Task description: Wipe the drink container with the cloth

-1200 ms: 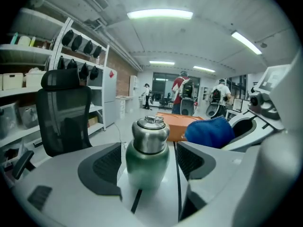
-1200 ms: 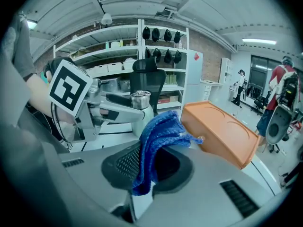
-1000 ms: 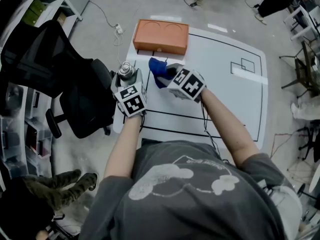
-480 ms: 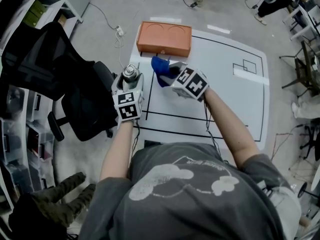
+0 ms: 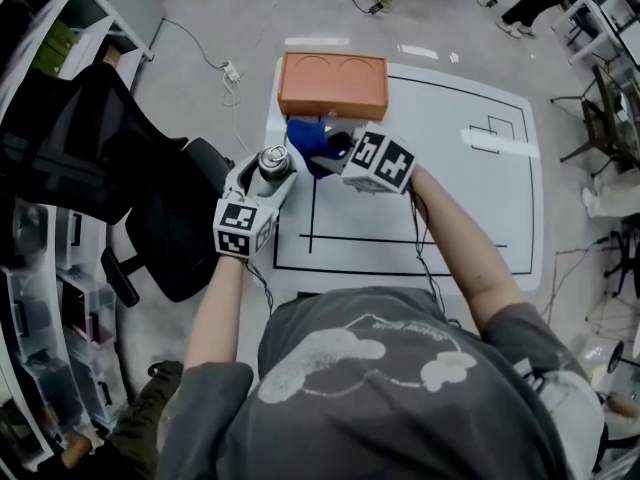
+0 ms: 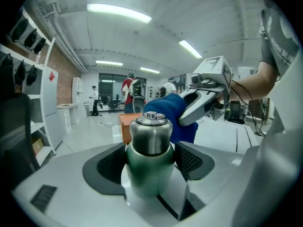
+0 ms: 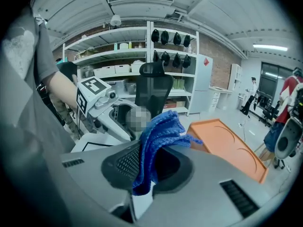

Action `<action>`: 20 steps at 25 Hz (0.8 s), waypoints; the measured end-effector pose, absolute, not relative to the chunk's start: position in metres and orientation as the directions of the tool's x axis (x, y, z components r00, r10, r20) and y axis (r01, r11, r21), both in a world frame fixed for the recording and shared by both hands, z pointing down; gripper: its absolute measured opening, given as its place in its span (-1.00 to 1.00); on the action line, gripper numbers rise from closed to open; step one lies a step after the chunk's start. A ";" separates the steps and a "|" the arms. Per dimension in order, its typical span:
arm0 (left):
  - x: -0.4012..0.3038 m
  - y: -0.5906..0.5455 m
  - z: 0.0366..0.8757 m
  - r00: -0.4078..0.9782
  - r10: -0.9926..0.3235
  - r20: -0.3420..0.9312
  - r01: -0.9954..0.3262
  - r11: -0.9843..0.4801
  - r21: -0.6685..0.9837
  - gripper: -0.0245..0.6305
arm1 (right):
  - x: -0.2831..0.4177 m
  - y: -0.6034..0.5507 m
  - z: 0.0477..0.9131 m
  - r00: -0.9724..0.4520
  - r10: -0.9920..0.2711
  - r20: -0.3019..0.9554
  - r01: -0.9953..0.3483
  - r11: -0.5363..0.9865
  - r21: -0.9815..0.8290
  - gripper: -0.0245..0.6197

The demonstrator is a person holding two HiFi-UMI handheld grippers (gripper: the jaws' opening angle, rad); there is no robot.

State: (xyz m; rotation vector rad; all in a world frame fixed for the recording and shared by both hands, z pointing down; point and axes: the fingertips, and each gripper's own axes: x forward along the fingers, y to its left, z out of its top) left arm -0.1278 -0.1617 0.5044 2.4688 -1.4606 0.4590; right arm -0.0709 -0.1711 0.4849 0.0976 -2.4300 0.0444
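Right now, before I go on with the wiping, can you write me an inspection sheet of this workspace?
Surface: white table with black marked lines.
Job's things: drink container, steel top and green body, held in the left gripper; blue cloth in the right gripper, close beside the container; whether they touch cannot be told.
Clutter: orange tray at the table's far edge.
Grippers: left gripper's jaws have just been closing, pads on the drink container; right gripper shut on the cloth.
Cables: thin cables along the forearms; a cable on the floor.
Surroundings: black chair at left, shelves, people far off.
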 end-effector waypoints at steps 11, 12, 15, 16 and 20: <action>-0.126 -0.158 0.504 0.767 -0.517 0.380 -0.573 -0.818 0.042 0.06 | -0.109 -0.172 0.499 -0.716 0.014 0.698 0.002 1.000 -0.019 -0.79; -0.126 -0.158 0.503 0.783 -0.493 0.380 -0.548 -0.836 0.043 0.06 | -0.110 -0.174 0.503 -0.704 0.013 0.710 0.001 1.000 -0.018 -0.79; -0.127 -0.158 0.502 0.822 -0.438 0.364 -0.487 -0.872 0.050 0.06 | -0.111 -0.178 0.516 -0.673 0.017 0.739 -0.007 1.000 -0.029 -0.79; -0.127 -0.158 0.502 0.833 -0.424 0.356 -0.471 -0.880 0.054 0.06 | -0.110 -0.179 0.520 -0.667 0.022 0.745 -0.011 0.999 -0.040 -0.79; -0.128 -0.158 0.501 0.864 -0.377 0.332 -0.419 -0.906 0.062 0.06 | -0.109 -0.179 0.538 -0.634 0.055 0.772 -0.016 0.996 -0.085 -0.79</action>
